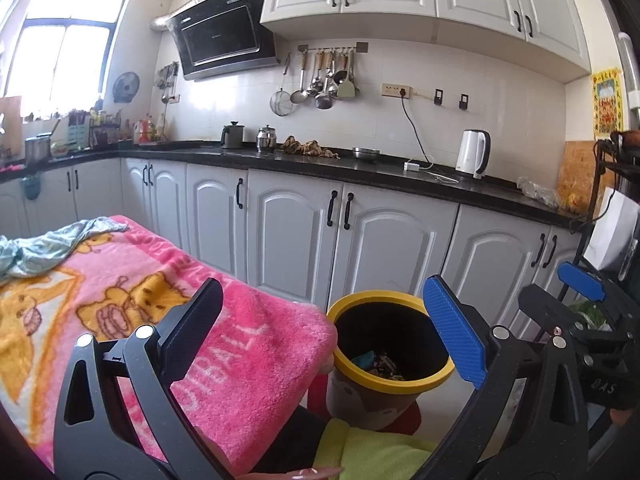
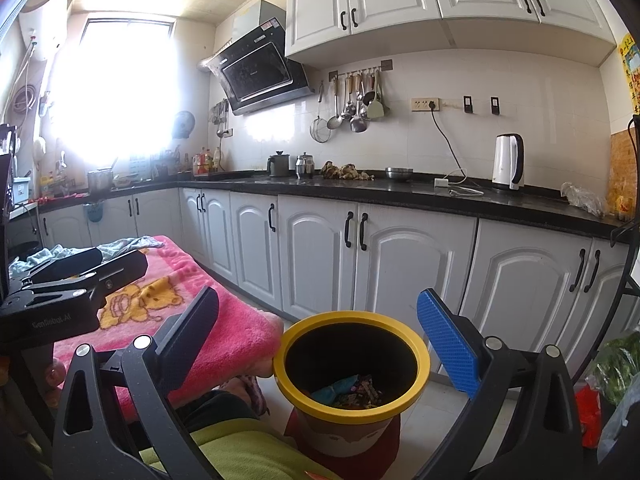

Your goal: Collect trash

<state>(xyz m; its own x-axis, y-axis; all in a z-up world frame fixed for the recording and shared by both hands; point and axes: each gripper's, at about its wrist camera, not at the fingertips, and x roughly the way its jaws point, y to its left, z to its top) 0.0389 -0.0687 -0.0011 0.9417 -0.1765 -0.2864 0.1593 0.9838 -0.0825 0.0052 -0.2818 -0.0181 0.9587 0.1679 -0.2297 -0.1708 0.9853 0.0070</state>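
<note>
Inspection of the left wrist view first: we find the left tongs (image 1: 324, 324) spread wide and released, nothing between the black finger and the blue finger. The trash bin (image 1: 390, 380), yellow-rimmed with a black interior, stands on the floor just right of the desk, which is covered by a pink blanket (image 1: 160, 300). Wrappers (image 1: 380, 362) lie at the bottom of the bin. A pale green cloth (image 1: 44, 250) lies crumpled at the far left of the blanket. At the right edge we note the right tongs (image 1: 568, 300), seen from the side.

In the right wrist view, the right tongs (image 2: 320, 334) are likewise released and empty, held above and near the bin (image 2: 352, 396), whose rim touches the blanket's (image 2: 224, 320) corner. Trash (image 2: 352, 392) sits inside. The left tongs (image 2: 80, 272) hang over the blanket at left; from this angle we cannot tell their spread. A white kettle (image 2: 508, 162) stands on the far counter (image 2: 400, 194).
</note>
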